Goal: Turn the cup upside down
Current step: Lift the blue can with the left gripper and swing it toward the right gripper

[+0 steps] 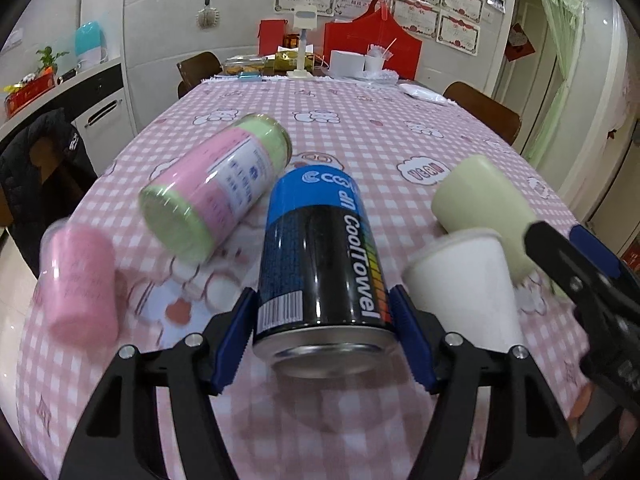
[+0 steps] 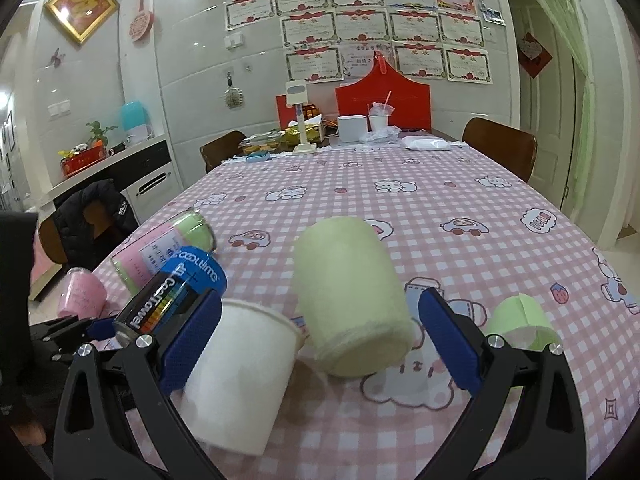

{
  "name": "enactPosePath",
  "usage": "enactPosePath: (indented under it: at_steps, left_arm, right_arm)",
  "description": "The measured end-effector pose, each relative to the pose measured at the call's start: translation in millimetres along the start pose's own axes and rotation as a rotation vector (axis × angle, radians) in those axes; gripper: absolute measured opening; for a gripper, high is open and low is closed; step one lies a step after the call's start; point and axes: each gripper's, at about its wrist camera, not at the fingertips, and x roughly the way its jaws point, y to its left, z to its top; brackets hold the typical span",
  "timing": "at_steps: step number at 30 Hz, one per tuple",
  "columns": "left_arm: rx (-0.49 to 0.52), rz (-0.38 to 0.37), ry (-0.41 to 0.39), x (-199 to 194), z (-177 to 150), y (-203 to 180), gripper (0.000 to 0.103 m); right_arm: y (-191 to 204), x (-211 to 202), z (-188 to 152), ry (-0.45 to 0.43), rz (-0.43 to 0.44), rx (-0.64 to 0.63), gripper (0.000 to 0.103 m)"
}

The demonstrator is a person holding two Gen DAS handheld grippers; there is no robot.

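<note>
My left gripper (image 1: 322, 340) is shut on a black and blue CoolTowel can (image 1: 320, 256), tilted with its metal end towards the camera; the can also shows in the right wrist view (image 2: 172, 296). My right gripper (image 2: 316, 340) is open, and a white paper cup (image 2: 240, 376) and a pale green cup (image 2: 352, 300) lie between its fingers. The white cup (image 1: 464, 292) and the green cup (image 1: 484, 208) lie on their sides on the pink checked tablecloth (image 1: 360, 128), right of the can.
A pink and green jar (image 1: 216, 184) lies on its side left of the can. A small pink cup (image 1: 80, 280) stands at the far left. A light green paper piece (image 2: 520, 320) lies right of the right gripper. Boxes, a lamp and chairs crowd the table's far end.
</note>
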Motion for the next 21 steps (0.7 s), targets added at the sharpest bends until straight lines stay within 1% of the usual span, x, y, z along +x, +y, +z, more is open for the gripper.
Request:
enactPosePath:
  at_steps: [5, 7, 15, 21]
  left_arm:
    - [-0.021, -0.003, -0.007, -29, -29, 8, 0.067]
    - [-0.013, 0.0, -0.005, -38, -38, 8, 0.067]
    - [-0.015, -0.002, -0.029, -77, -70, 6, 0.067]
    - [-0.027, -0.006, -0.019, -87, -86, 11, 0.067]
  right_arm:
    - [16, -18, -8, -0.002, 0.012, -0.026, 0.095]
    - [20, -24, -11, 0.003, 0.02, -0.028, 0.095]
    - [38, -47, -26, 0.031, 0.047, -0.051, 0.095]
    - [42, -57, -32, 0.056, 0.064, -0.052, 0.095]
